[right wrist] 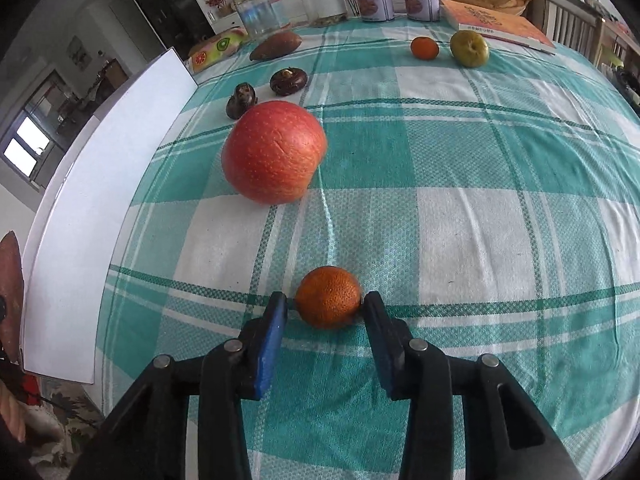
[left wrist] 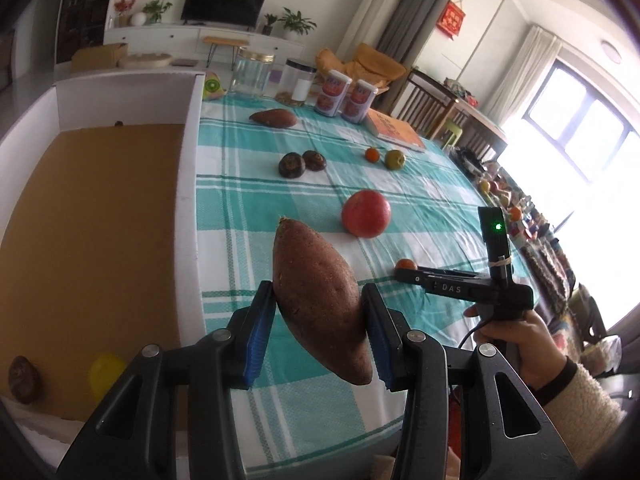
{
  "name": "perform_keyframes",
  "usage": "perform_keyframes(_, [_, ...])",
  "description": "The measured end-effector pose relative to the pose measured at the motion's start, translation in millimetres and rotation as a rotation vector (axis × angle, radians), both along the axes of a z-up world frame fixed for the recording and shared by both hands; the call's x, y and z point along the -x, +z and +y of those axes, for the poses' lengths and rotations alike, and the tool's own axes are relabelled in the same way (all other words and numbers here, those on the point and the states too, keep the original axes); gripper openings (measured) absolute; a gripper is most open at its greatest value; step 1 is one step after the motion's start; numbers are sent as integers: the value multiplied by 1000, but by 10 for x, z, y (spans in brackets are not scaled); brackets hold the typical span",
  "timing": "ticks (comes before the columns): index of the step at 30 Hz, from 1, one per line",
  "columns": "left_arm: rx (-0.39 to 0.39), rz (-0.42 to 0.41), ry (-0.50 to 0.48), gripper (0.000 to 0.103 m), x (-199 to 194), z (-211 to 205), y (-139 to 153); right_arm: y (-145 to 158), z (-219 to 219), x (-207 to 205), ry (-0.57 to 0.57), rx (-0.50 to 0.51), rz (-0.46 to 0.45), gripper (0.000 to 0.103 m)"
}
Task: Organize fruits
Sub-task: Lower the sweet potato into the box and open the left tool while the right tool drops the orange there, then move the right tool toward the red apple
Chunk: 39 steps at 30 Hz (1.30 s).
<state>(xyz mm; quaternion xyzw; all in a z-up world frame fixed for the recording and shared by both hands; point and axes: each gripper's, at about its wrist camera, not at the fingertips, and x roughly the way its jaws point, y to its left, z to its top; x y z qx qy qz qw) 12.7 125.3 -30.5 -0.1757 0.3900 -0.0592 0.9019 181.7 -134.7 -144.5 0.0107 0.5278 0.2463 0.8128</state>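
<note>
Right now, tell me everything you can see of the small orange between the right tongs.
The small orange is round and deep orange, with a pitted, slightly dull peel. It sits on the checked tablecloth, on a green stripe near the table's front edge, well in front of the big red apple. The right tongs are closed on it: the blue-padded fingers press its left and right sides. It does not look lifted yet. From the left camera only its top shows.
</note>
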Motion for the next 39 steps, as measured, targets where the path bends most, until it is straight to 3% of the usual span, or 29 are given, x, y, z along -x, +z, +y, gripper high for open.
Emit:
perform_keyframes(5, [-2, 9, 25, 45, 22, 177, 14, -46, -62, 23, -39, -55, -19, 37])
perform_keyframes(7, [9, 18, 30, 45, 43, 282, 33, -21, -72, 38, -59, -52, -33, 31])
perform_keyframes(10, [7, 30, 70, 46, 97, 570, 81, 255, 72, 223, -14, -123, -53, 30])
perform_keyframes(14, [-80, 92, 180, 46, 142, 1018, 3, 829, 840, 675, 212, -268, -79, 31])
perform_keyframes(17, [-85, 153, 239, 46, 161, 1288, -154, 1077, 1551, 1018, 395, -334, -83, 31])
perform_keyframes(20, [-107, 204, 276, 47, 178, 1422, -301, 1096, 2138, 1249, 511, -324, -79, 31])
perform_keyframes(23, [-128, 226, 313, 51, 190, 1464, -374, 1033, 2453, 1305, 521, -245, -130, 46])
perform_keyframes(26, [-164, 188, 342, 78, 236, 1417, -285, 1115, 2280, 1251, 457, -284, -181, 47])
perform_keyframes(27, [-172, 165, 348, 80, 253, 1383, -236, 1160, 2154, 1238, 428, -295, -215, 53])
perform_keyframes(28, [-174, 141, 341, 80, 256, 1326, -182, 1201, 1974, 1212, 387, -296, -260, 57])
perform_keyframes(30, [-165, 94, 292, 81, 222, 1148, -82, 1240, 1591, 1176, 286, -278, -356, 75])
perform_keyframes(33, [-140, 33, 153, 83, 105, 702, 43, 1114, 964, 1113, 48, -188, -491, 91])
perform_keyframes(35, [-123, 4, 34, 85, 7, 317, 80, 918, 578, 1016, -126, -114, -516, 92])
perform_keyframes(39, [-87, 13, -175, 86, -226, -440, -51, 473, -66, 885, -382, -27, -469, 92])
